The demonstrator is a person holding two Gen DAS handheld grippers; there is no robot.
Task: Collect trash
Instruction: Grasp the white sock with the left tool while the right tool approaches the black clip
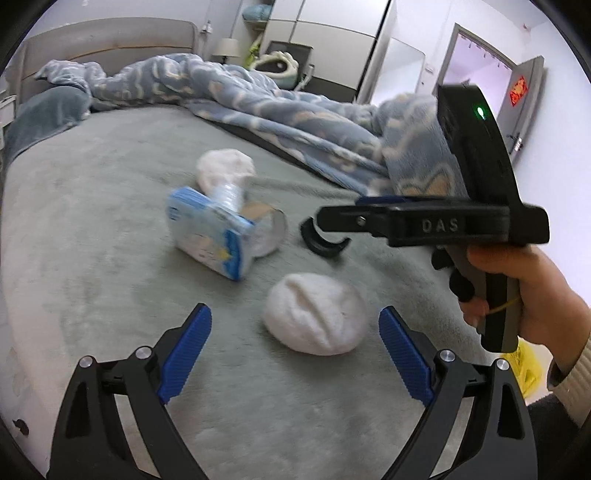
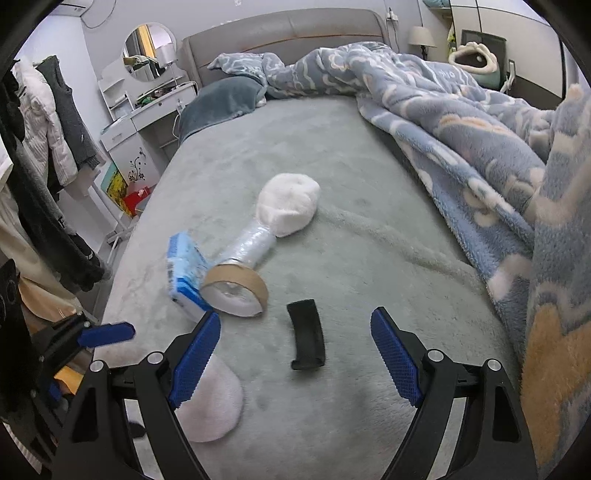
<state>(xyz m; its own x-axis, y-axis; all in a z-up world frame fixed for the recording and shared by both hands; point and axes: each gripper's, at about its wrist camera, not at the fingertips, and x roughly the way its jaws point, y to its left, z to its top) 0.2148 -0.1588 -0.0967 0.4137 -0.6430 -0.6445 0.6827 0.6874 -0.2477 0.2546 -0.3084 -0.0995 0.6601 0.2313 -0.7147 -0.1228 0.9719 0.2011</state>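
On the grey-green bed sheet (image 1: 92, 229) lie a blue and white carton (image 1: 207, 232), a tape roll with a cardboard core (image 2: 236, 291), a crumpled clear plastic bottle (image 2: 251, 243), a curved black plastic piece (image 2: 306, 334) and two white rolled socks, one near (image 1: 314, 314) and one far (image 2: 288, 208). My left gripper (image 1: 295, 354) is open and empty, just in front of the near sock. My right gripper (image 2: 295, 354) is open and empty, just short of the black piece (image 1: 325, 240). In the left wrist view the right gripper (image 1: 332, 218) hovers over that piece.
A rumpled blue patterned blanket (image 2: 480, 147) covers the right side of the bed. A grey headboard (image 2: 288, 33) and pillow (image 2: 221, 99) are at the far end. Clothes hang on the left (image 2: 48, 147) beside a white dresser (image 2: 140, 110). A yellow bag (image 1: 528, 365) lies on the floor.
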